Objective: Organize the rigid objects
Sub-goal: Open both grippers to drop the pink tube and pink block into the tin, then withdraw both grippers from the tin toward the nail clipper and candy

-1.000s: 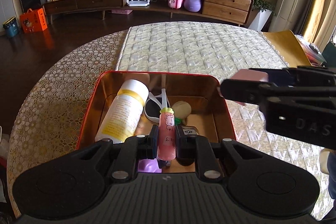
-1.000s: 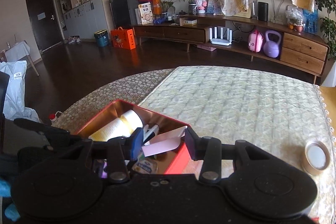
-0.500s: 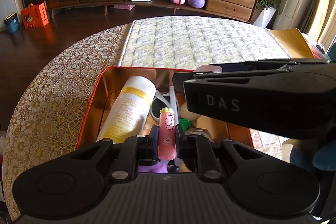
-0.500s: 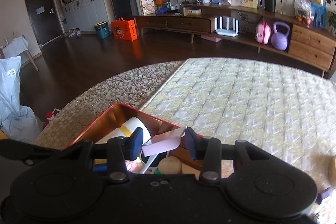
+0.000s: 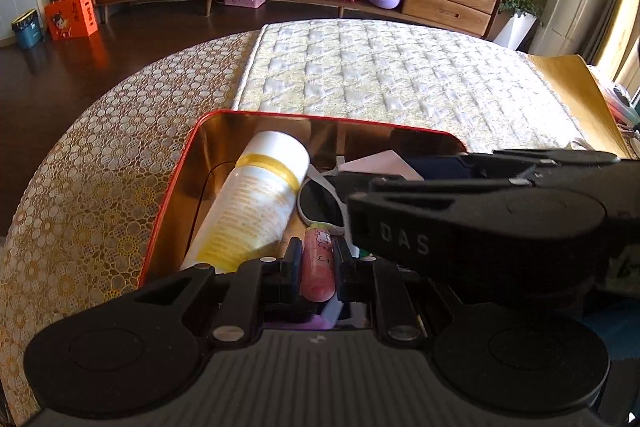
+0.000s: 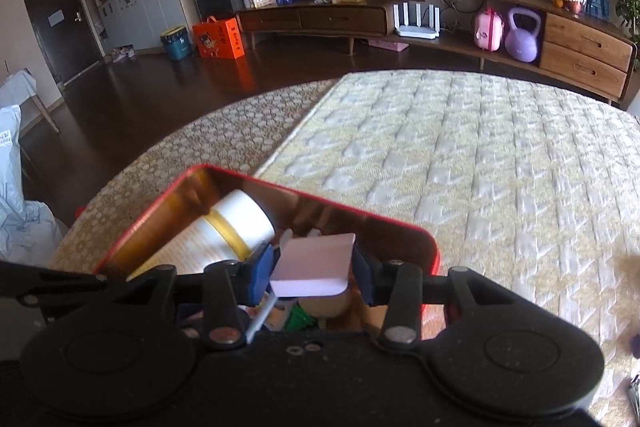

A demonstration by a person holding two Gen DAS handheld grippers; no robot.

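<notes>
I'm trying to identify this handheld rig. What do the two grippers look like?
Both are matte black plastic with round discs at each side and silver screws. The left gripper has dark pads; the right gripper has blue pads and white "DAS" lettering on its side.

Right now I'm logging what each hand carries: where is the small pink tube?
In the left wrist view, the pink tube is clamped in the left tongs, just above the red tin, beside the white bottle and sunglasses.

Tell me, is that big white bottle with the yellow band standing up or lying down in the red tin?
Lying down. The white bottle rests on its side along the red tin's left wall.
</notes>
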